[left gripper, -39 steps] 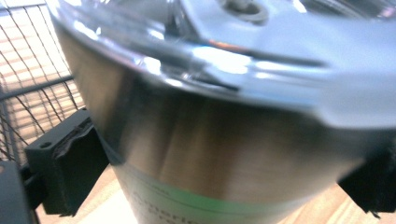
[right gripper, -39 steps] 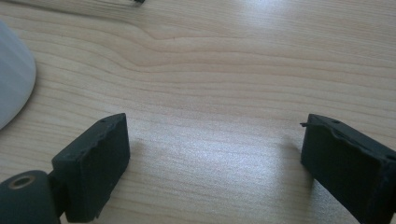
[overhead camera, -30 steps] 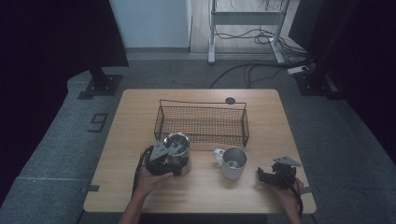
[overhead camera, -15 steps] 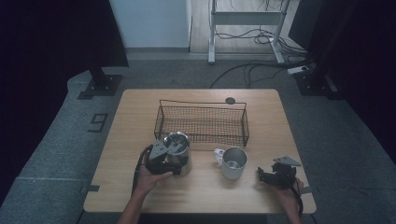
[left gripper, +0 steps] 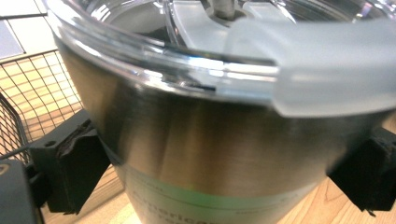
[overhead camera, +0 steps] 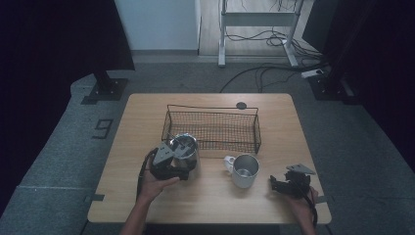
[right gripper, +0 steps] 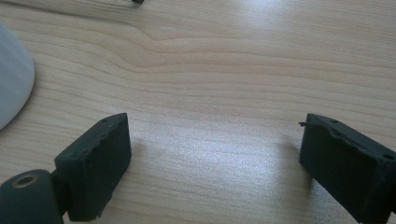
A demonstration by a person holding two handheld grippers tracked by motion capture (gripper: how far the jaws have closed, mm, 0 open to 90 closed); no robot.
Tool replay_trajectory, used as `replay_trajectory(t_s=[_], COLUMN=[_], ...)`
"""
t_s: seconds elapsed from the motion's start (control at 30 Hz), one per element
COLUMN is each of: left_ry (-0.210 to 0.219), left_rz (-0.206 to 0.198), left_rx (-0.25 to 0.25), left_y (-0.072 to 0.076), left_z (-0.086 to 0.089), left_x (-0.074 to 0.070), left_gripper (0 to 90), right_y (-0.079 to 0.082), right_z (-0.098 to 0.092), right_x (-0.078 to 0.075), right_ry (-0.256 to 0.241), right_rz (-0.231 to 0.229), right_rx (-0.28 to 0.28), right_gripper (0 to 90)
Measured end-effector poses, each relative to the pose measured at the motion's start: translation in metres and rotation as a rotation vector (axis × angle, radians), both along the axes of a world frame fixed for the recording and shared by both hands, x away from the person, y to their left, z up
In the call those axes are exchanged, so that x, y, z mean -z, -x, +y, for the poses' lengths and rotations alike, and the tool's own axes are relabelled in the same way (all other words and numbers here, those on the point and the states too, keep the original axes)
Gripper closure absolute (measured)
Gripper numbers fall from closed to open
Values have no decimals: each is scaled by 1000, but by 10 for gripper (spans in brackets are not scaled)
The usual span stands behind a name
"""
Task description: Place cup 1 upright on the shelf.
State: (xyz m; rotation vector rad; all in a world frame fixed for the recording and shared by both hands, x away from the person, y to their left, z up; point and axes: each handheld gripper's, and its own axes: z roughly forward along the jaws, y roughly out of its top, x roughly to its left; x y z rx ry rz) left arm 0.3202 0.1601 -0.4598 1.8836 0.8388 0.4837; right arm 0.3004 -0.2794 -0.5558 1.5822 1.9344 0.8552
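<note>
Steel tumbler (left gripper: 219, 140), shiny, slippery and probably heavy, stands by the wire basket (overhead camera: 213, 128), squeezed round its middle by the left gripper (overhead camera: 172, 159), while the right gripper (right gripper: 215, 163) rests wide open.

Brushed steel, clear plastic, pale wood

The tumbler (left gripper: 210, 154) has a brushed metal wall with a soft sheen – glossy clear plastic forms its lid (left gripper: 196, 51), with a frosted, matt tab at the rim. The left gripper (left gripper: 224, 172) presses matt black pads (left gripper: 77, 163), rough at their edges, against that metal. The table (right gripper: 224, 70) is light wood with a smooth, satin grain – it glints faintly between the right gripper's (right gripper: 215, 163) matt black pads, which look equally coarse. The basket (overhead camera: 211, 128) is thin dark wire mesh, dull in finish. The mug (overhead camera: 243, 170) looks like smooth metal with a pale, muted shine.
</note>
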Motion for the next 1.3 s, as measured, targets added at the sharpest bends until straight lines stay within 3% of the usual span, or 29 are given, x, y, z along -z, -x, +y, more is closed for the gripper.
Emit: replay_trajectory(t_s=[0.57,1.3], left_ry=[31,37], left_rz=[-6,-30], left_rx=[-17,-26], left_y=[-5,-13], left_z=[10,16], left_x=[-15,-34], left_gripper=[42,42], right_y=[0,0], right_z=[0,0], right_x=[0,0], right_ry=[-1,-2], right_rz=[0,0], right_rx=[5,9], right_gripper=[91,95])
